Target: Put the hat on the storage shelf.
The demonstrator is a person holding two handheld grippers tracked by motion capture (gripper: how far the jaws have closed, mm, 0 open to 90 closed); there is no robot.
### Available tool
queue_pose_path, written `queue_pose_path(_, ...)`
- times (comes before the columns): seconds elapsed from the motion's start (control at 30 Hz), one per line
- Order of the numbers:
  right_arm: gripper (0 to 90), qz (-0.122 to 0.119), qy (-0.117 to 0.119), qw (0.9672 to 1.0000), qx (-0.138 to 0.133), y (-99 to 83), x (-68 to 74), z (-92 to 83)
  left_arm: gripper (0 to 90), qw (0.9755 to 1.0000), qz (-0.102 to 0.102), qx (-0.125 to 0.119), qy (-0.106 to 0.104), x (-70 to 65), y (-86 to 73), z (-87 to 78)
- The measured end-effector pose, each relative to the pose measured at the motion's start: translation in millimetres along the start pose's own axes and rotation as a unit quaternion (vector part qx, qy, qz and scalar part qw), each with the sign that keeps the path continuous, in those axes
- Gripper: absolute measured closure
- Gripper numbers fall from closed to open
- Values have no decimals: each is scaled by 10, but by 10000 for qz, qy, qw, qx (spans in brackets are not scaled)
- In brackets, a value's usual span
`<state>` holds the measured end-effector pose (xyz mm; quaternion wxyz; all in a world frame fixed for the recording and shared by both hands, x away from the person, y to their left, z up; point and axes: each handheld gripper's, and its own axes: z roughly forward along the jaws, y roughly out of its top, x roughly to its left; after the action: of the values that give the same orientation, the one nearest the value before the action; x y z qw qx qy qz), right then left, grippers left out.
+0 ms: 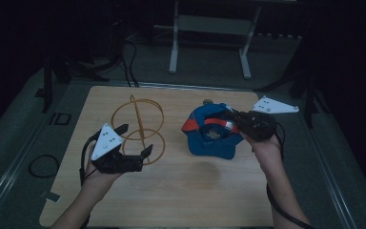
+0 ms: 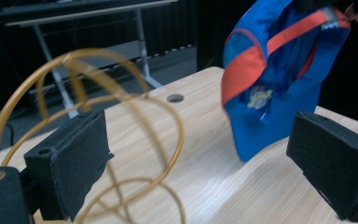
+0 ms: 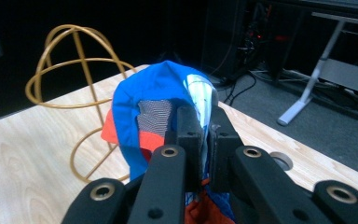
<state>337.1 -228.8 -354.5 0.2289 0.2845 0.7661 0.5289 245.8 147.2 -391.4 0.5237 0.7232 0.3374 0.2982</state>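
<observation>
Cap pinched, wire stand untouched
Right gripper (image 1: 232, 120) clamped on blue cap (image 1: 209, 136); left gripper (image 1: 133, 140) wide open, at 7 o'clock of gold wire stand (image 1: 138, 125).

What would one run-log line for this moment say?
right gripper: shut on blue cap, lifted | left gripper: open, empty | gold wire stand: upright on table, bare

blue cap (image 1: 213, 133) | orange trim | hanging upside-down, lifted above table
</observation>
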Motion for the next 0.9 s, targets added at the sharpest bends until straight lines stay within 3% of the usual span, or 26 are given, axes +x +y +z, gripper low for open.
queue_pose_path(0.2,861,-85,104,9999,-12,2,80,-25,60,9997,195,-116,-132,-90,272,189)
queue_pose_path(0.53,861,-95,196,9997,-75,31,122,-49,61,9983,384,-53,-435,-206,575,519)
queue_pose_path(0.6,860,-128,234,9996,-98,42,146,-54,61,9973,358,3,-646,-235,639,611)
queue_pose_path(0.8,860,-175,366,9991,-138,70,219,-65,85,9957,624,246,-641,-300,727,846)
queue_pose_path(0.9,860,-188,426,9988,-153,74,249,-67,128,9937,776,354,-727,-360,739,930)
